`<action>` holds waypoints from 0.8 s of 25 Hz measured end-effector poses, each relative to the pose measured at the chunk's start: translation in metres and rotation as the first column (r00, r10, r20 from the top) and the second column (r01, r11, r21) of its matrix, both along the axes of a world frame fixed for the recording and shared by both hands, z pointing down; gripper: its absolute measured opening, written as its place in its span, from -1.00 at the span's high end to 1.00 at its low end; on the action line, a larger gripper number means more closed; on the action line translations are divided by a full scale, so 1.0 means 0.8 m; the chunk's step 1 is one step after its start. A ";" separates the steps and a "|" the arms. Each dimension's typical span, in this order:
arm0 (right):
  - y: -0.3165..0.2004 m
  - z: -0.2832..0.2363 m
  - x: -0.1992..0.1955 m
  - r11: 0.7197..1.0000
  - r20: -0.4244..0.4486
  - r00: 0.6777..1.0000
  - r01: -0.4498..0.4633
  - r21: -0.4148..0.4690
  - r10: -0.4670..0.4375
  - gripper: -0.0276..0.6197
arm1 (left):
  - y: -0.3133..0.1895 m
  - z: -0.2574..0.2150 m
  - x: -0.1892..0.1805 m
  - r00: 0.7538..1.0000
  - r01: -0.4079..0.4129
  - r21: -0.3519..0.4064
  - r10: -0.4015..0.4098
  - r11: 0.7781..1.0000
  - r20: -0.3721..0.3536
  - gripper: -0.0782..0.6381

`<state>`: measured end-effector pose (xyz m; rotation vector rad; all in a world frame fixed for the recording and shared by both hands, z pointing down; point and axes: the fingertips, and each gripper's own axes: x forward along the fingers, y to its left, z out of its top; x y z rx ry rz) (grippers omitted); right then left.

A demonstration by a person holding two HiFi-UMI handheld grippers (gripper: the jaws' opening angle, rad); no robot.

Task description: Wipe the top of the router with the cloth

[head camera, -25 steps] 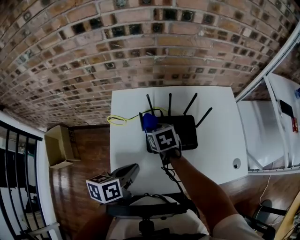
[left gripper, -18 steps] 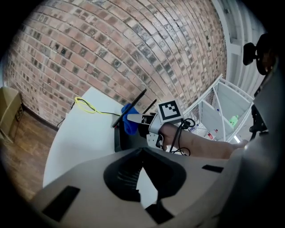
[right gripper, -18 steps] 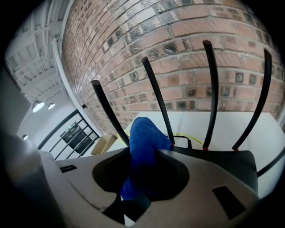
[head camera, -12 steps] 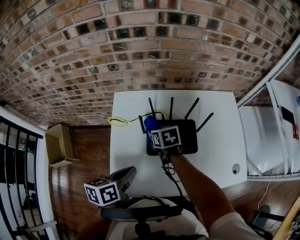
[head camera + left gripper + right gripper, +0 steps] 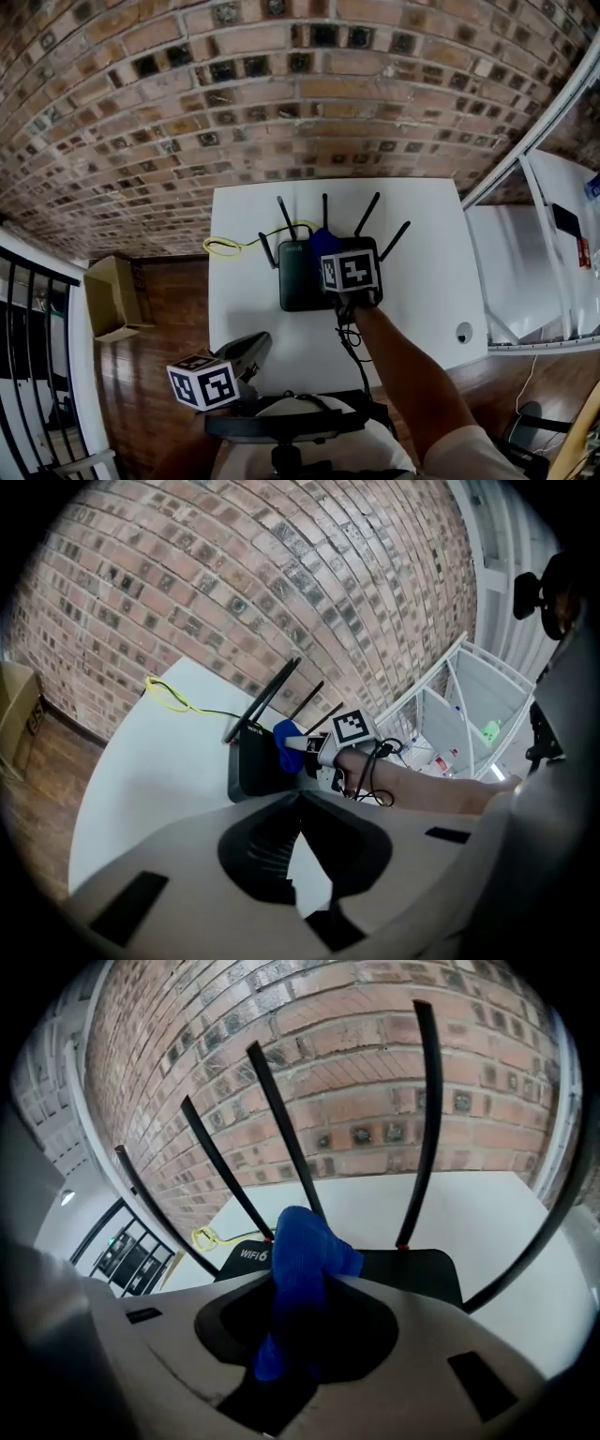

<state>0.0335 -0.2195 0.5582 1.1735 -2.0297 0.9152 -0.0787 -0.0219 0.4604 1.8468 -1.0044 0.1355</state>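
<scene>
A black router (image 5: 298, 277) with several upright antennas lies on the white table (image 5: 427, 281) near the brick wall. My right gripper (image 5: 328, 255) hovers over the router's right half, shut on a blue cloth (image 5: 322, 242) that bulges past its jaws onto the router top. In the right gripper view the cloth (image 5: 302, 1251) fills the jaws of the right gripper (image 5: 298, 1283), with the router (image 5: 412, 1269) just beyond. My left gripper (image 5: 246, 349) is held low at the table's front edge, shut and empty. The left gripper view shows the left gripper (image 5: 300, 803), the router (image 5: 251, 761) and the cloth (image 5: 286, 742).
A yellow cable (image 5: 230, 247) loops on the table left of the router. A cable hole (image 5: 464, 331) is at the table's right front. A cardboard box (image 5: 112, 295) sits on the wooden floor at left, and white shelving (image 5: 534, 272) stands at right. A chair (image 5: 281, 427) is below me.
My right gripper has slid the blue cloth rightward across the router top, from its left edge to about its middle. The left gripper has stayed at the table's front edge.
</scene>
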 end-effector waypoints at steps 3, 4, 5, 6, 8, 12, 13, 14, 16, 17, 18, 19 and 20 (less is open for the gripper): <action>-0.004 0.000 0.026 1.000 -0.012 0.999 -0.030 0.003 0.030 0.51 | -0.002 0.000 0.011 1.000 -0.015 0.000 0.015 1.000 -0.002 0.70; -0.005 0.000 0.034 0.999 -0.017 0.999 -0.041 0.004 0.041 0.51 | -0.003 0.000 0.014 1.000 -0.020 -0.001 0.020 1.000 -0.002 0.70; -0.007 0.000 0.043 0.999 -0.022 0.998 -0.054 0.004 0.054 0.51 | -0.004 0.000 0.017 1.000 -0.024 0.000 0.024 1.000 -0.001 0.70; -0.008 0.000 0.051 0.998 -0.027 0.997 -0.067 0.005 0.068 0.51 | -0.006 -0.001 0.019 1.000 -0.029 0.000 0.029 1.000 -0.001 0.70; -0.010 0.001 0.068 0.995 -0.037 0.995 -0.097 0.005 0.097 0.51 | -0.010 -0.001 0.023 0.999 -0.035 0.003 0.035 0.999 0.000 0.70; -0.011 0.001 0.097 0.987 -0.065 0.985 -0.161 0.005 0.161 0.51 | -0.017 -0.003 0.027 0.999 -0.039 0.010 0.039 0.999 -0.001 0.70; -0.010 0.001 0.103 0.985 -0.073 0.982 -0.172 0.004 0.172 0.51 | -0.020 -0.004 0.027 0.999 -0.040 0.014 0.040 0.999 0.000 0.70; -0.010 0.002 0.109 0.983 -0.081 0.980 -0.182 0.003 0.182 0.51 | -0.022 -0.005 0.028 0.999 -0.042 0.018 0.042 0.999 0.001 0.70; -0.009 0.002 0.120 0.979 -0.104 0.974 -0.203 0.002 0.202 0.51 | -0.026 -0.006 0.030 0.999 -0.047 0.022 0.047 0.999 0.000 0.70; -0.008 0.001 0.126 0.977 -0.118 0.970 -0.213 0.004 0.212 0.51 | -0.026 -0.006 0.031 0.999 -0.049 0.021 0.049 0.999 0.000 0.70; -0.007 0.001 0.131 0.975 -0.130 0.967 -0.221 0.007 0.220 0.51 | -0.027 -0.006 0.031 0.999 -0.052 0.022 0.052 0.998 0.002 0.70; -0.007 0.002 0.136 0.973 -0.140 0.963 -0.230 0.009 0.229 0.51 | -0.028 -0.006 0.032 0.999 -0.054 0.024 0.054 0.998 0.004 0.70; -0.006 0.002 0.140 0.971 -0.148 0.960 -0.239 0.010 0.237 0.51 | -0.029 -0.006 0.033 0.998 -0.057 0.026 0.057 0.998 0.005 0.70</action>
